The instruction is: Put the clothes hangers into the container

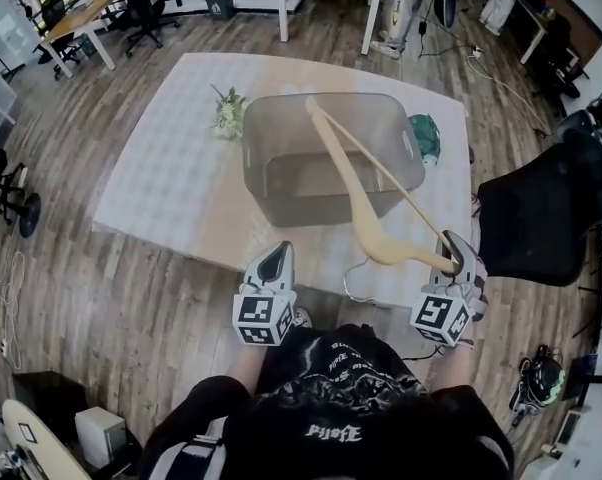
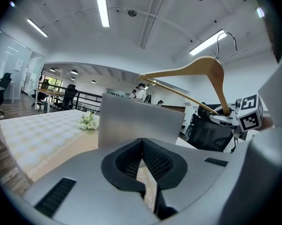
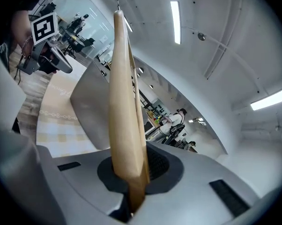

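A light wooden clothes hanger (image 1: 366,183) slants up and to the left over the grey see-through container (image 1: 271,183) in the middle of the table. Its metal hook (image 1: 356,273) dangles near the table's front edge. My right gripper (image 1: 451,261) is shut on one end of the hanger, at the table's front right. In the right gripper view the hanger (image 3: 124,102) rises straight out of the clamped jaws (image 3: 131,172). My left gripper (image 1: 277,258) is at the front edge, left of the hook, shut and holding nothing. The left gripper view shows the container (image 2: 141,121) ahead and the hanger (image 2: 202,69) to the right.
The table (image 1: 171,178) has a pale checked cloth. A small bunch of white flowers (image 1: 228,111) lies left of the container and a green object (image 1: 426,136) lies on its right. A black office chair (image 1: 546,208) stands close to the table's right side.
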Demonstrator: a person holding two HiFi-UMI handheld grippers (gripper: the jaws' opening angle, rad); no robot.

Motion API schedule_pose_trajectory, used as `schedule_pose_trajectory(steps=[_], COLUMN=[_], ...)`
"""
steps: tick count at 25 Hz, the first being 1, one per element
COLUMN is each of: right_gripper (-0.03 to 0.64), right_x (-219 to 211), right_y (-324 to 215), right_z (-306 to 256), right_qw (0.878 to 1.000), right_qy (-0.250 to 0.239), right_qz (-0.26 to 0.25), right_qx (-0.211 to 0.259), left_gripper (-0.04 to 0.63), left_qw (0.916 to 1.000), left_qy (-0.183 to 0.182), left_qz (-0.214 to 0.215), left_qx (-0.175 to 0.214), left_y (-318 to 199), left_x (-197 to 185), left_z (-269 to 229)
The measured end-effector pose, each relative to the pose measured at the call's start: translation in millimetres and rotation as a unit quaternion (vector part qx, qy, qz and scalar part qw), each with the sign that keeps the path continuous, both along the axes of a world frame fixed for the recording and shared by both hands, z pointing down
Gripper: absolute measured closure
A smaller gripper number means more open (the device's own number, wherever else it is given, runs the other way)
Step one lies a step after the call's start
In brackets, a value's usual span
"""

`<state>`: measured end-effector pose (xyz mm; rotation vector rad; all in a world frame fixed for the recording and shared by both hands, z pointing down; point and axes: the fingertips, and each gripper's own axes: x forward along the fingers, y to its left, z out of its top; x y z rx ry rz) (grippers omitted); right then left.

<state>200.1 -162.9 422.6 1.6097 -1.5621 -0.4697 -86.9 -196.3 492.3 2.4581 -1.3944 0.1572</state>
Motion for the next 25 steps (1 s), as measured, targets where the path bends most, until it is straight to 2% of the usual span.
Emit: schedule_pose_trajectory(steps=[6, 10, 15, 21, 25], right_gripper=[0.606, 0.606, 0.606, 0.606, 0.606], right_x=[-3, -5, -2, 8, 15], right_y=[-31, -49, -81, -114, -137], right_z=[0, -7, -25, -36, -44], right_qw=[1.0, 0.999, 0.997, 0.992, 0.987], right_qy=[0.015, 0.015, 0.042, 0.062, 0.087], right_qz=[-0.012, -0.024, -0.052, -0.089, -0.107], right_qx=[-0.013, -0.017, -0.026, -0.058, -0.085], left_gripper=[0.575, 0.575, 0.575, 0.575, 0.575], left_qw=[1.0, 0.9995, 0.9983, 0.997, 0.9965], left_qy=[0.003, 0.012, 0.013, 0.013, 0.014], left_qz=[-0.003, -0.027, -0.056, -0.075, -0.078], left_qx=[0.001, -0.011, -0.012, -0.012, -0.027], left_y=[-27, -35, -42, -49, -52], left_x=[-11, -29, -40, -34, -27], left_z=[2, 7, 5, 2, 7])
